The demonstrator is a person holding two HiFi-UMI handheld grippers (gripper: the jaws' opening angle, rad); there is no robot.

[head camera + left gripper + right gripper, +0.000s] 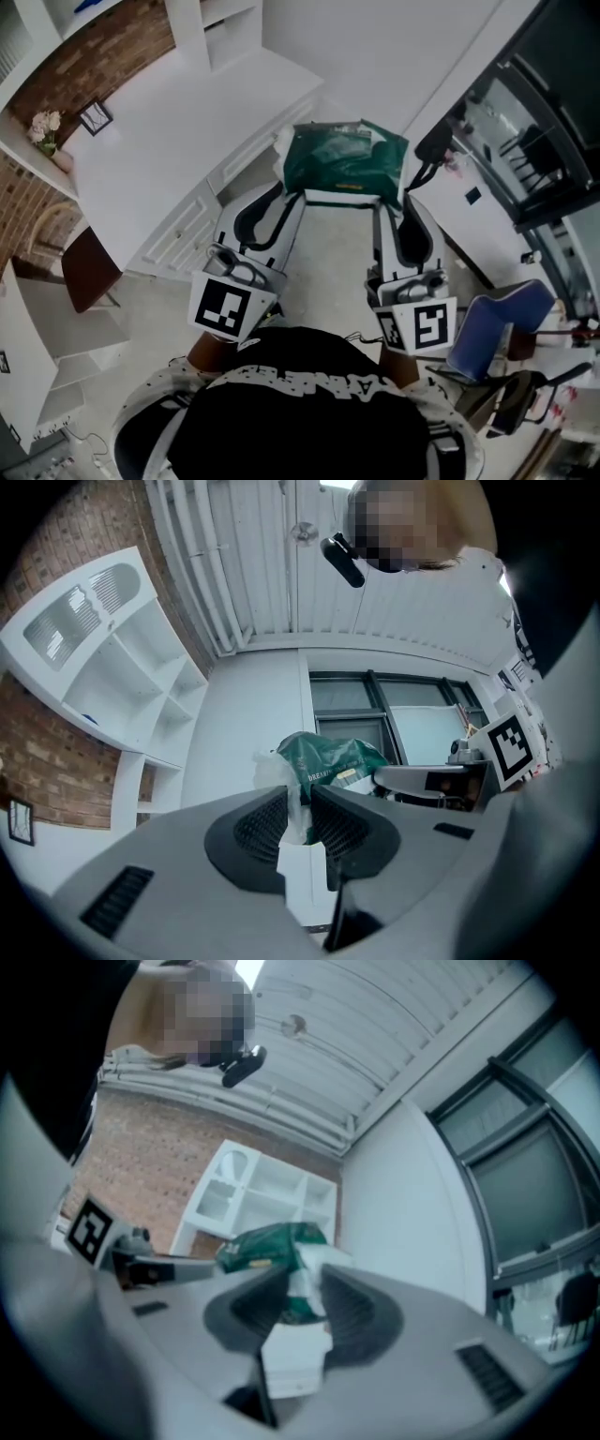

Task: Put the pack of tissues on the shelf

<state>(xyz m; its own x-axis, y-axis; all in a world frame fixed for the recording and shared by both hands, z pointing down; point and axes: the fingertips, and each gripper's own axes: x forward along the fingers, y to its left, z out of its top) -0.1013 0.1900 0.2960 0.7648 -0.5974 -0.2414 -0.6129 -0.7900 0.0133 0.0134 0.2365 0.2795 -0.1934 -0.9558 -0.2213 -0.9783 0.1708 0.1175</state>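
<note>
The green pack of tissues (345, 159) hangs in the air in front of me, held between both grippers. My left gripper (281, 195) is shut on the pack's left end. In the left gripper view the jaws (300, 810) pinch the pale plastic edge of the pack (330, 761). My right gripper (401, 199) is shut on the pack's right end. The right gripper view shows its jaws (305, 1290) closed on the wrapper of the pack (272, 1246). A white shelf unit (122, 667) stands against the brick wall, also seen beyond the pack (253, 1194).
A white desk (178, 122) with drawers runs along the left, bearing a small picture frame (95, 116) and flowers (47, 127). A brown chair (89, 267) sits at the left, a blue chair (497, 319) at the right. Dark windows (534, 141) line the right.
</note>
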